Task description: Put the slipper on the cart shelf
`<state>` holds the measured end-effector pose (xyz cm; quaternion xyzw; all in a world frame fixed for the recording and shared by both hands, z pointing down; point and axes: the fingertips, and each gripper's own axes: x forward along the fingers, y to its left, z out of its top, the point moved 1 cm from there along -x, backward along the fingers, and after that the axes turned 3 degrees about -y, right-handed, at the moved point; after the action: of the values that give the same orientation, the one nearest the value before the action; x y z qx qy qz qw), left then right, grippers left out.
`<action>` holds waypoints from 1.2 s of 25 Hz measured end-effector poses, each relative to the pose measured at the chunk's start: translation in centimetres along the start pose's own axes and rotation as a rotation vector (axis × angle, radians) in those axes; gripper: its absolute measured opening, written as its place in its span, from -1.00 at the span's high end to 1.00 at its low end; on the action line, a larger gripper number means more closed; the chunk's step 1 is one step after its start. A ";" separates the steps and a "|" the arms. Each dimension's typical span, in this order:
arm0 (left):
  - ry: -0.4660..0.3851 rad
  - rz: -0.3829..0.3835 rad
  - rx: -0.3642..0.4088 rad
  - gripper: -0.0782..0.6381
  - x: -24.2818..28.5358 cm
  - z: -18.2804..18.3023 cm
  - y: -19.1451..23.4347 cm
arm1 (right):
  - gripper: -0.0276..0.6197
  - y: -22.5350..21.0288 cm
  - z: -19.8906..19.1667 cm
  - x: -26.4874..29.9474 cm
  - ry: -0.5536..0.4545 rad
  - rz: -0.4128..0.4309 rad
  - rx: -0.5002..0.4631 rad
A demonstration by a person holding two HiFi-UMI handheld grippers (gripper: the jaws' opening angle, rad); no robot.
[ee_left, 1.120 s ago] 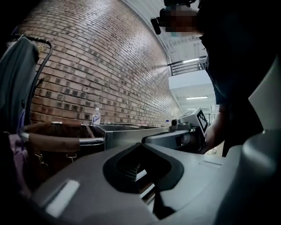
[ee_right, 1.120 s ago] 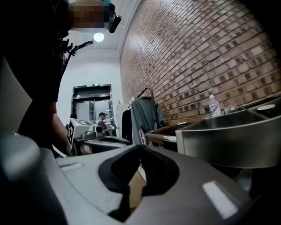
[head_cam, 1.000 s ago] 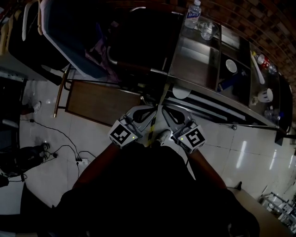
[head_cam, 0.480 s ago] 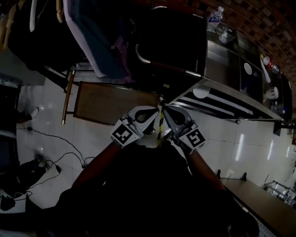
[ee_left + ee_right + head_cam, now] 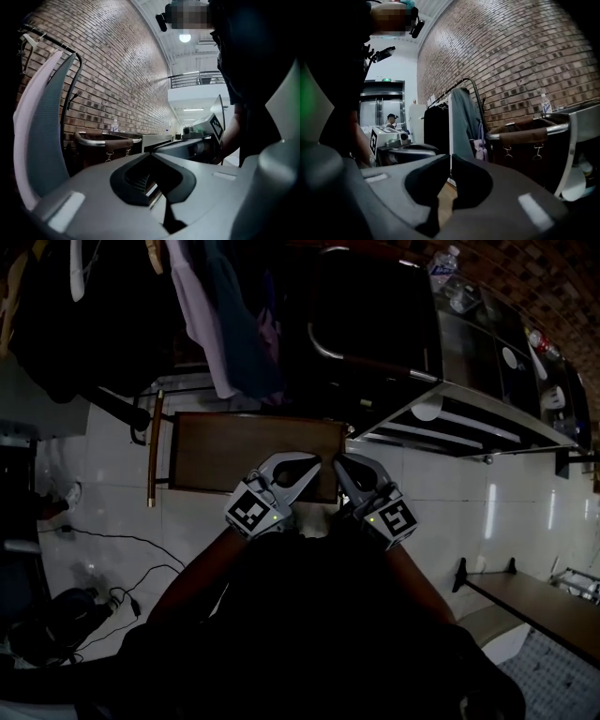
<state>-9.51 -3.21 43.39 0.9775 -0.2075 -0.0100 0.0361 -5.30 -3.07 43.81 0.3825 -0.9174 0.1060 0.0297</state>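
Left tongs [image 5: 314,463] and right tongs [image 5: 338,464] are pressed together, empty; no slipper shows, so I'd check the cart [image 5: 469,432] at two o'clock.

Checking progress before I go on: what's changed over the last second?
The view swung: the brown board now lies right ahead of the left tool and right tool, the steel counter slid to the upper right. Both tools stay side by side, shut and empty.
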 end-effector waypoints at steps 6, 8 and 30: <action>0.004 0.005 -0.017 0.78 -0.9 0.3 -0.7 | 0.91 1.9 0.9 -0.5 -0.012 0.029 -0.031; 0.004 0.006 -0.011 0.78 -0.9 0.6 -1.2 | 0.91 2.3 1.2 -0.7 -0.015 0.046 -0.041; 0.030 0.049 -0.016 0.78 -0.2 0.2 -3.6 | 0.91 2.8 0.9 -2.4 -0.018 0.128 -0.050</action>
<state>-8.26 0.13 42.88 0.9719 -0.2305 0.0038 0.0470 -5.56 0.29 42.13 0.3233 -0.9425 0.0814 0.0240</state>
